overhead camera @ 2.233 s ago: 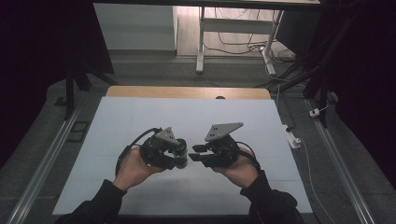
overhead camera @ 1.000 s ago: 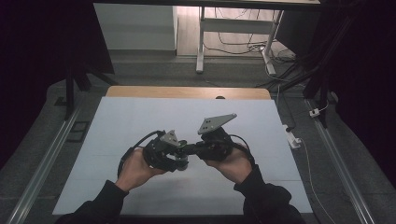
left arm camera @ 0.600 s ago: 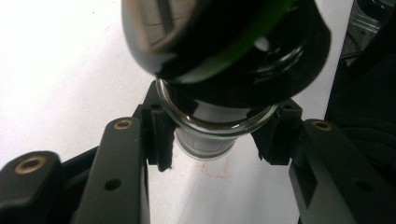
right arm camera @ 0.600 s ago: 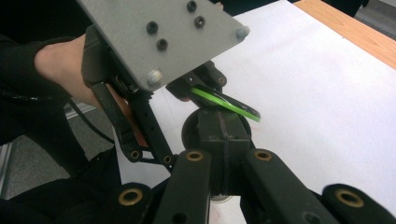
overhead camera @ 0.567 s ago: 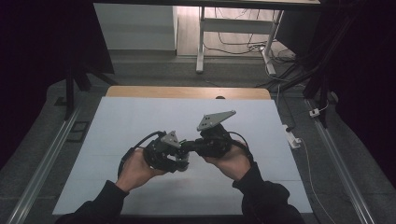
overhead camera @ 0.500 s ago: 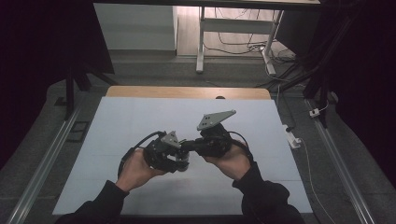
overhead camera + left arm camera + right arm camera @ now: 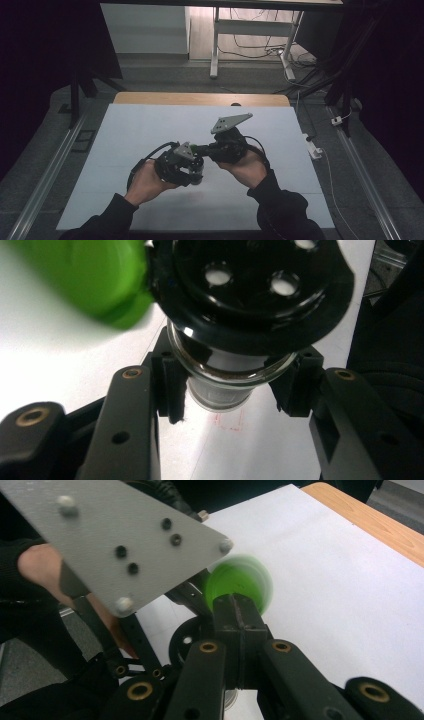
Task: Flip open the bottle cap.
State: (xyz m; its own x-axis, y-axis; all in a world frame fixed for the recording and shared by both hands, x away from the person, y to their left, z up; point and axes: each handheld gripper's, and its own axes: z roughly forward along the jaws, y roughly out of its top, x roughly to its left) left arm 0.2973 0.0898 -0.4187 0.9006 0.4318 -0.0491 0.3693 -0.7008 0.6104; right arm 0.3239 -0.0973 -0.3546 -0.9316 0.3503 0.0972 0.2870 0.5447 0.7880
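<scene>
Left gripper: jaws clenched on a glass jar, the pads pressing its sides just under the black perforated lid.
Right gripper: jaws clenched together; the green cap sits right at their tips, blurred, and whether they actually pinch it cannot be told.
Jar's place: near the middle of the white mat, slightly toward 6 o'clock, held in the left hand.
Green cap's place: touching or just beside the jar lid's rim, at 10 o'clock of the lid in the left gripper view.
Gripper spacing: the two meet nose to nose, the right at about 1 o'clock of the left.
Right hand: close beside the left hand, at its 3 o'clock.
Open room: broad bare mat toward 9, 12 and 3 o'clock of the hands.
Edges: the wooden table edge runs at 12 o'clock; the mat's near edge lies at 6 o'clock, under the sleeves.
Surroundings: a metal rail at 9 o'clock, a power strip off the mat at 3 o'clock, desk legs and cables at 12 o'clock.
In the way: each gripper crowds the other.
</scene>
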